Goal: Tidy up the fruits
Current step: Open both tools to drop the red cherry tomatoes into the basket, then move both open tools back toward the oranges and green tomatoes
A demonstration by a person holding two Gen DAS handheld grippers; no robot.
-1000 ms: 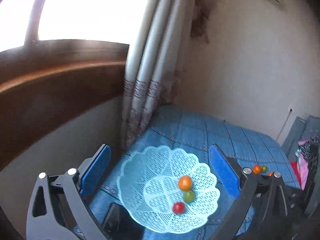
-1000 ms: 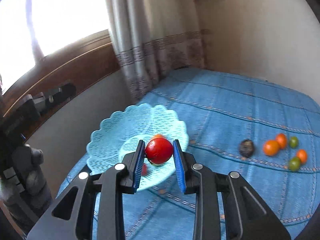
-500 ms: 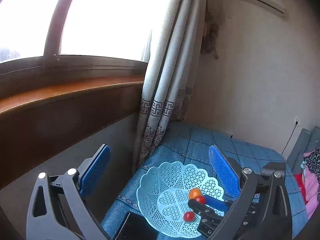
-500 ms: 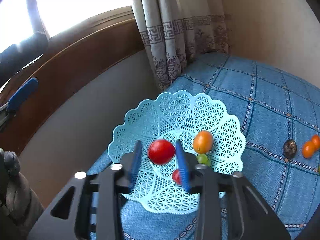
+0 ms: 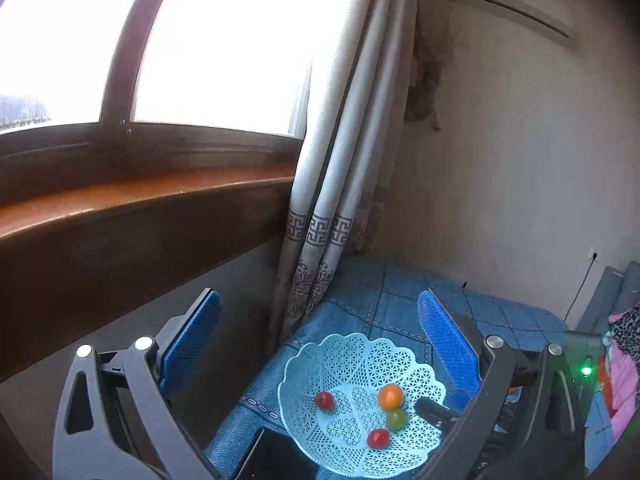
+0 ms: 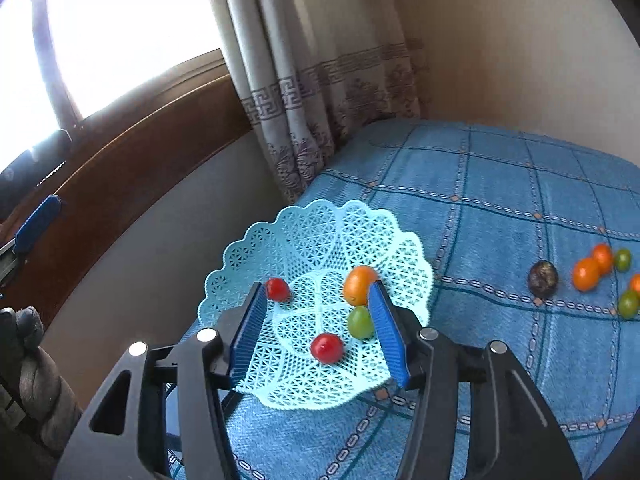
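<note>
Right gripper jaws apart, empty, over basket w/ 4 fruits in. Left gripper apart too. Lift straight up, then go for loose fruits on blue cloth.

- Right gripper: jaws spread wide, nothing between the blue pads, both pads fully visible.
- Tilted downward and forward, black frame arms reaching out from the lower edge of the right wrist view.
- Tip of one right finger also visible low in the left wrist view, poking out from behind the left gripper's frame.
- Left gripper: jaws spread wide too, blue pads well apart, nothing held.
- Held higher and further back than the right one, angled down.
- One blue left pad visible at the far left edge of the right wrist view.
</note>
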